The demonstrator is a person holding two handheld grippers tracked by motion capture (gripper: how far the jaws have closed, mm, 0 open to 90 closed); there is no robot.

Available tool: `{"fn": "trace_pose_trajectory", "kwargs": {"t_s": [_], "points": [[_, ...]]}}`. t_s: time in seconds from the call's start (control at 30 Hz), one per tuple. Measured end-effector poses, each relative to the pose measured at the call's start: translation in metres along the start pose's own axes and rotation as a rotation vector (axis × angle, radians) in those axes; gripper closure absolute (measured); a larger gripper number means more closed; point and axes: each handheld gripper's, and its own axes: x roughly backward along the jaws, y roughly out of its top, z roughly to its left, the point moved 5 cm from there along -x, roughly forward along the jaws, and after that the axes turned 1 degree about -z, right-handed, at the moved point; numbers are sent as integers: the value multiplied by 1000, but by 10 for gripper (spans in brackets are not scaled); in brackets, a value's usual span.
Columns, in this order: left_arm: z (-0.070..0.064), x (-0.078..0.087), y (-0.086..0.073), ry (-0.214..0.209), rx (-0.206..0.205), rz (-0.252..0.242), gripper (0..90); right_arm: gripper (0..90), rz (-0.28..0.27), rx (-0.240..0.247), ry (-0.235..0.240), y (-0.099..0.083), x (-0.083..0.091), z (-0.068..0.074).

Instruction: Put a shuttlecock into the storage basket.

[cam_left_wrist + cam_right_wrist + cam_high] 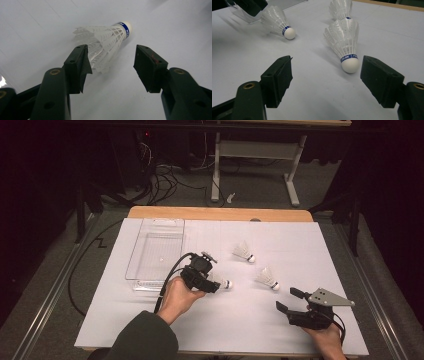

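Where the high view looks down on the white bench [150, 320], the left claw [216, 284] sits near the middle of it, held in a hand with a dark sleeve, its jaws at the feather end of a shuttlecock [223, 282] that lies on its side with its cork tip pointing right. A clear plastic tray [155, 247] lies just to the left of that claw. Two more shuttlecocks lie further right, a middle shuttlecock [268, 278] and a far shuttlecock [244, 252], each apart from the others. The right claw [290, 300] rests low on the bench near the right front corner, jaws spread, well apart from any shuttlecock.

In the left gripper view, the left claw [111, 66] stands open, its two black jaws wide on either side of the shuttlecock's [105, 45] feathers; the left jaw is right against the feather skirt, the right jaw clear of it. The cork tip with a blue band points away.

In the right gripper view, the right claw [325, 77] is open and holds nothing. The middle shuttlecock [343, 42] lies just beyond the jaws, cork toward the camera, nearer the right jaw. The far shuttlecock [340, 8] lies behind it, and the first shuttlecock [277, 21] lies at upper left.
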Motion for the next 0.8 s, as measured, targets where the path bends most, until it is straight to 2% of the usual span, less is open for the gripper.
{"fn": "trace_pose_trajectory", "kwargs": {"t_s": [0.2,0.4,0.57,0.8], "points": [[1,-1,-1,4,9,22,457,259,2,1,3,0,0,0],[-1,-6,-1,-8,0,49,475,259,5,1,3,0,0,1],[2,-14,-1,-13,1,77,524,259,5,3,3,0,-1,1],[-1,-20,0,-27,-20,97,621,259,13,4,7,-1,-1,1]]}}
